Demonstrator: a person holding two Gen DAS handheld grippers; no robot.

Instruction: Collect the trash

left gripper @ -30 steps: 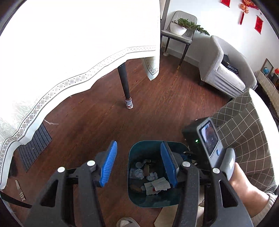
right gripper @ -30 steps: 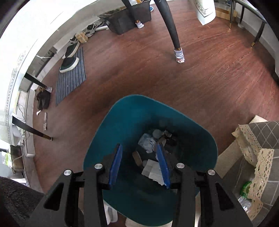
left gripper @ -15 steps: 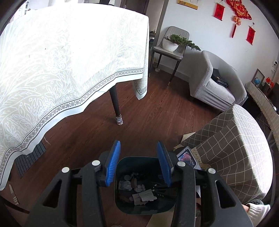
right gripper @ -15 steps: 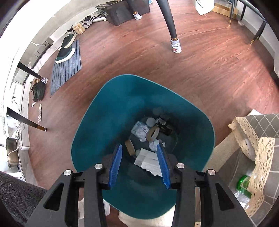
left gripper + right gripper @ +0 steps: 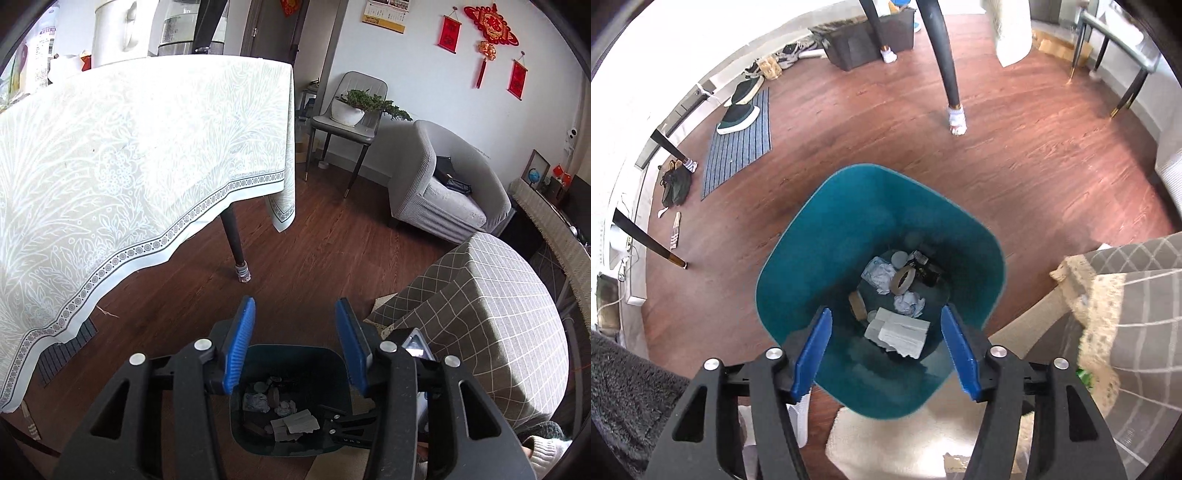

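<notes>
A teal trash bin (image 5: 849, 221) stands on the wood floor, directly below both grippers. Inside it lie a folded white paper (image 5: 901, 332), a crumpled tissue (image 5: 908, 302), a tape roll (image 5: 903, 277) and other small scraps. My right gripper (image 5: 886, 332) points steeply down over the bin's near side, its jaws opening with nothing between the blue pads. My left gripper (image 5: 294, 321) hangs higher above the bin (image 5: 295, 349), its jaws also opening and empty. The same white paper (image 5: 295, 424) shows in the bin's bottom there.
A table with a white patterned cloth (image 5: 129, 166) fills the left, its black leg (image 5: 236, 243) just beyond the bin. A checked-cloth stool (image 5: 480, 314) stands close on the right, a grey armchair (image 5: 443, 192) further back. A striped mat with shoes (image 5: 738, 136) lies far left.
The right jaws have spread wider over the bin. The left gripper has risen and tipped up, so the bin sits lower in its view; its jaws narrowed, then widened again.
</notes>
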